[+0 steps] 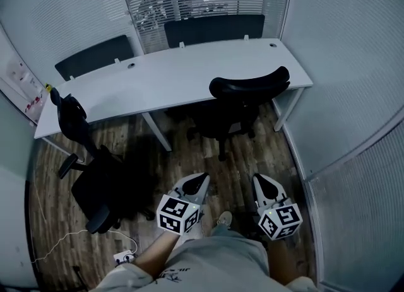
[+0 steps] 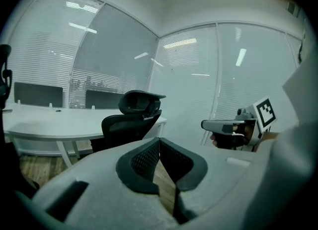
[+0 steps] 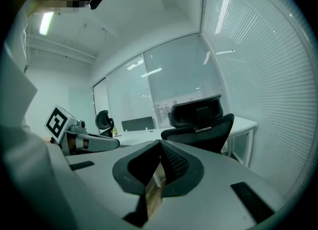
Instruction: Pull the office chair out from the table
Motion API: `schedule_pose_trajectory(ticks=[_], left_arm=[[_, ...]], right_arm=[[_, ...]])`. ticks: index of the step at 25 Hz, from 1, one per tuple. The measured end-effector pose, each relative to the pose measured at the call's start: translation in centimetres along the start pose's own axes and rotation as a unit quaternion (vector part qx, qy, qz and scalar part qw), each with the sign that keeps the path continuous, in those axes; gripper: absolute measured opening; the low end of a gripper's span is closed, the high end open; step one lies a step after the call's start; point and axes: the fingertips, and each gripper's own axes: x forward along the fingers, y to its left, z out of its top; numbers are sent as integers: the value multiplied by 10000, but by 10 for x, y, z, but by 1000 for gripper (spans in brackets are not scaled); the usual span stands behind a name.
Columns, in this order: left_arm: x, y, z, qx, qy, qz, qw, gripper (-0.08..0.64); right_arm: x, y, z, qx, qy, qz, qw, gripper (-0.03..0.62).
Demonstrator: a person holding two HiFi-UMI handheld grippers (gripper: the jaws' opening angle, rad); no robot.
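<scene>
"What stands on the wooden floor (image 1: 233, 168)?"
"A black office chair (image 1: 243, 105) at 1 o'clock, tucked against the white table (image 1: 170, 79). Another black chair (image 1: 95, 186) is at 8 o'clock, with a white plug strip (image 1: 125, 258) near it."
"And on the table?"
"One small thing (image 1: 47, 87) at its 9 o'clock end."

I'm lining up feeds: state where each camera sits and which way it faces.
Head view: on the person's head, looking steeply down at the table, office chair, forearms, left tongs and right tongs.
Left gripper view: on the left tongs, facing the office chair; own shut tips, right tongs beside.
Right gripper view: on the right tongs, facing the office chair; own shut tips, left tongs beside.
Shared: the office chair, in all three.
</scene>
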Motion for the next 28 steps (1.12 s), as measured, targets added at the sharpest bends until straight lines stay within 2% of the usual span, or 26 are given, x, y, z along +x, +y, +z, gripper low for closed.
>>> schedule_pose_trajectory(ticks=[4,11,22,28], left_arm=[[27,5,12,2,-42,84,10000,12],[60,4,24,32,13,136,9999,12],[77,28,30,54,33,364,9993,12],[98,45,50,199,-11,214,9996,12]], right_arm=[[18,-21,9,-103,13,144,9998,8],[35,-58,20,-96,57,142,9998,8],[55,-74,22,-105,68,140,9998,8],[76,-88,37,-71,-18,33,10000,8]])
